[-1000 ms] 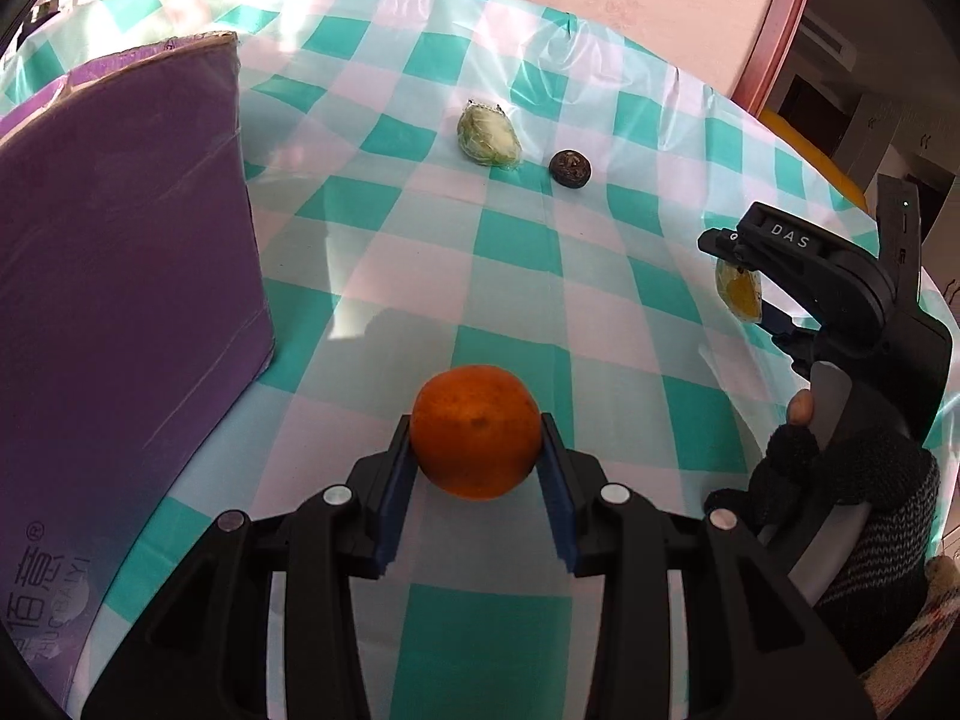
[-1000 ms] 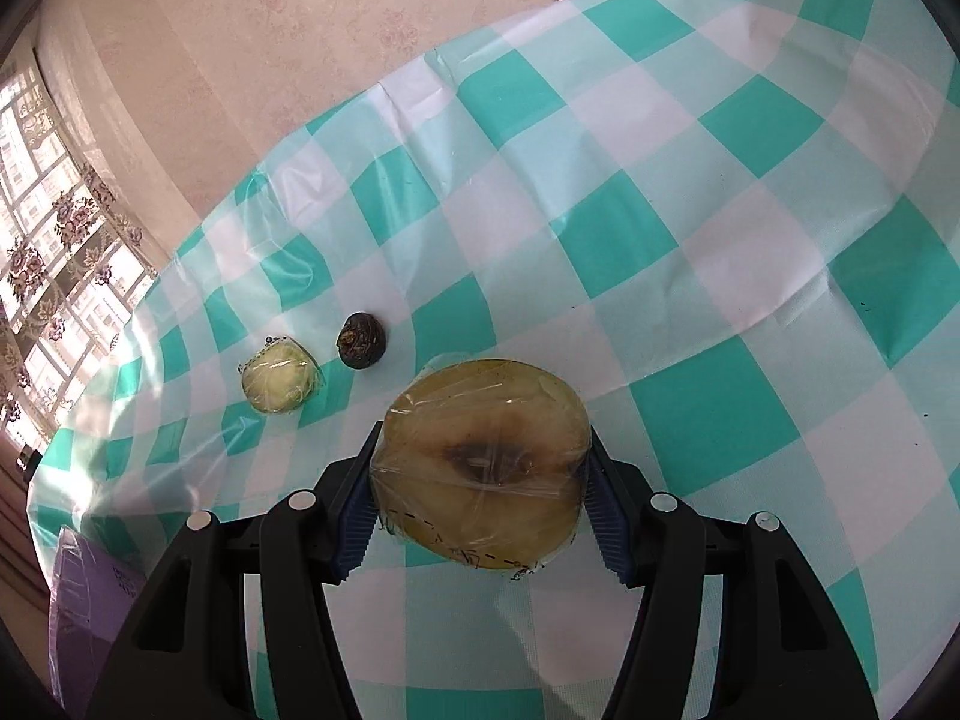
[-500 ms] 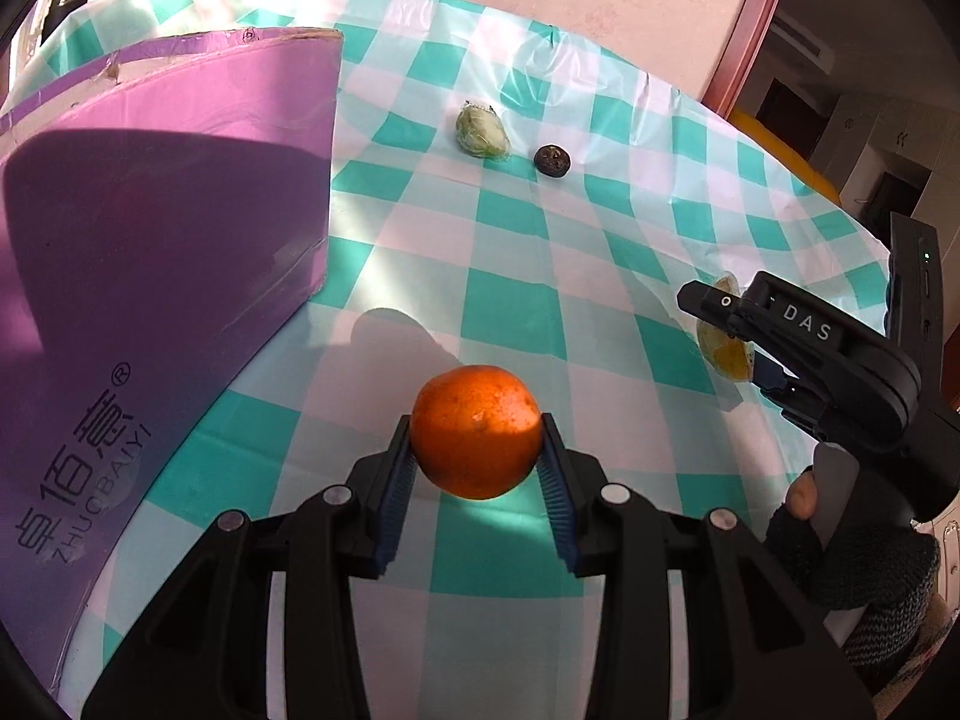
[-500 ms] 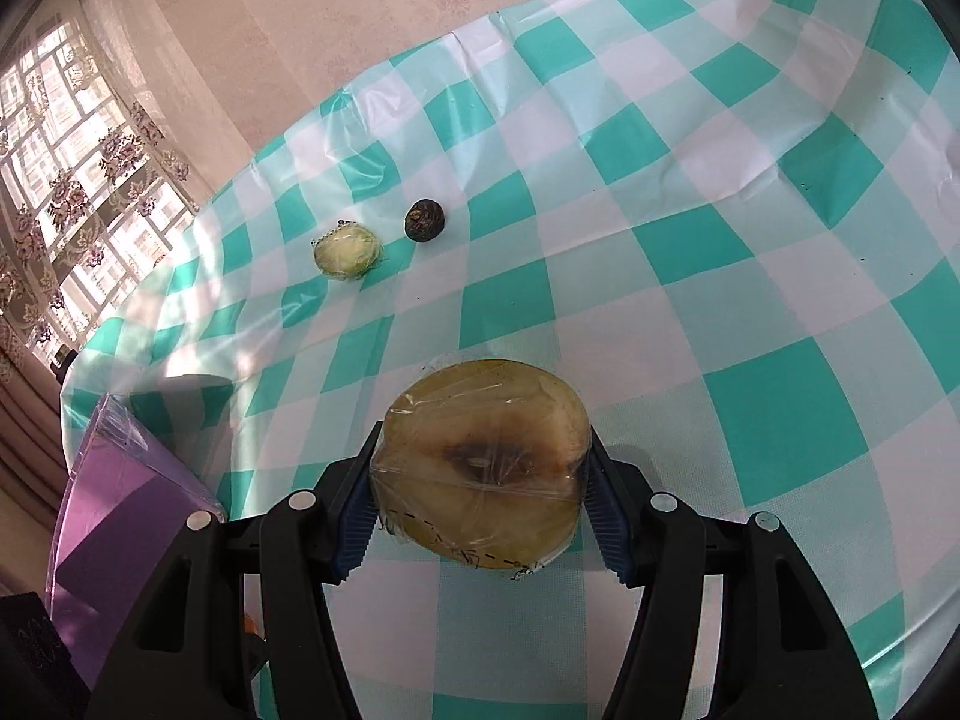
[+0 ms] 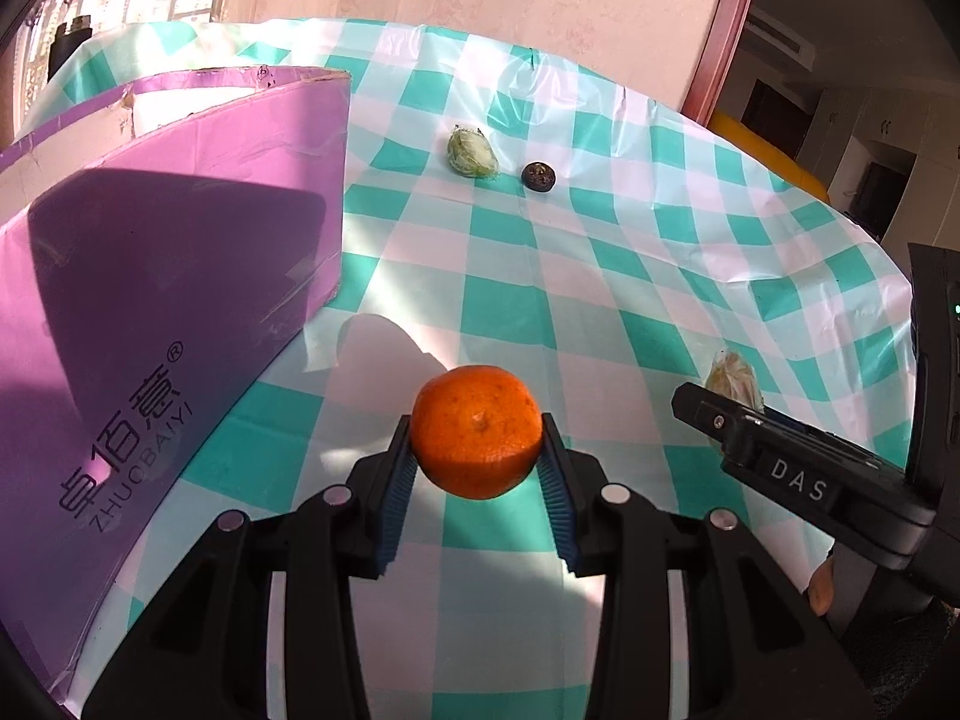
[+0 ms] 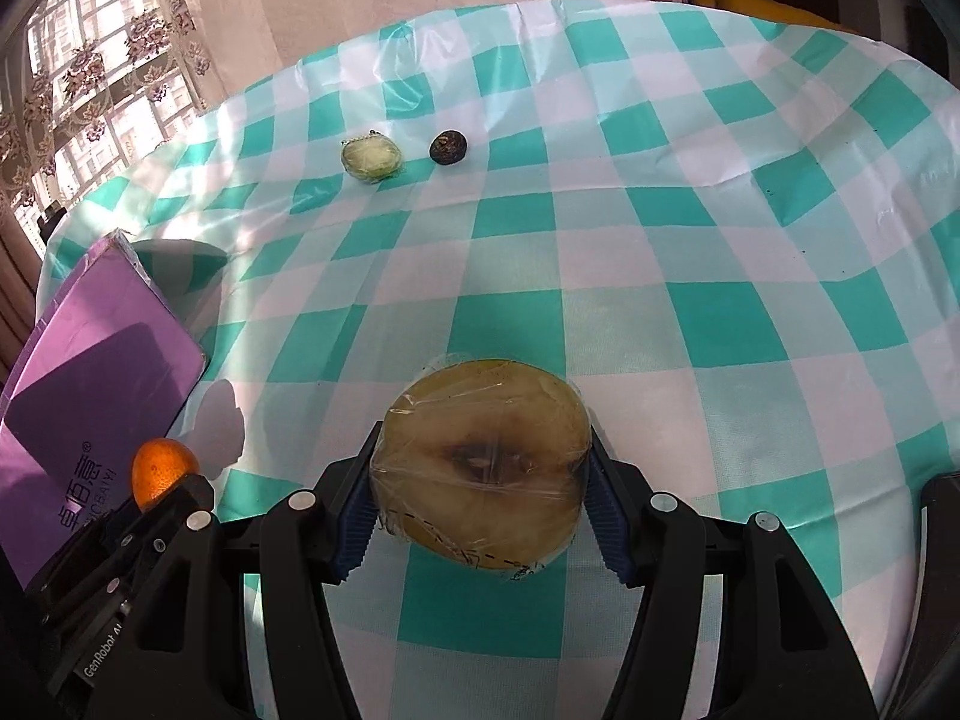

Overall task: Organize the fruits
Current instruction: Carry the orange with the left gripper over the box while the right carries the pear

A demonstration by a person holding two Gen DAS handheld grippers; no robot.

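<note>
Here, orange (image 5: 477, 431): clamped between the blue pads of the left gripper (image 5: 478, 474), lifted clear of the cloth, stem dimple facing the camera; from the right wrist view it shows as an orange bulge at the lower left, just beside the purple box.
Wrapped fruit half (image 6: 480, 471): a yellowish cut half sealed in clear film, dark core facing up, squeezed between the pads of the right gripper (image 6: 480, 489) and held above the cloth.
Left gripper: clenched on the orange, both pads pressing its sides.
Right gripper: grasping the wrapped half, jaws spread fairly wide around it; in the left wrist view its black body, lettered DAS, enters from the right edge.
Green wrapped fruit (image 5: 472, 153): lies on the far part of the table, pale green under film.
Dark round fruit (image 5: 538, 176): just beside the green one, on its right, not touching it.
Purple box (image 5: 162, 276): stands on the left side of the table, near wall facing the left gripper, printed with white characters and ZHUOBAIYI; its open top rim is visible, the inside is not.
Tablecloth (image 6: 690, 252): glossy teal-and-white check, creased, covering a round table.
Hand: a dark knitted sleeve and a fingertip show under the right gripper at the lower right of the left wrist view.
Window (image 6: 90, 78): lace-curtained, behind the table on the left.
</note>
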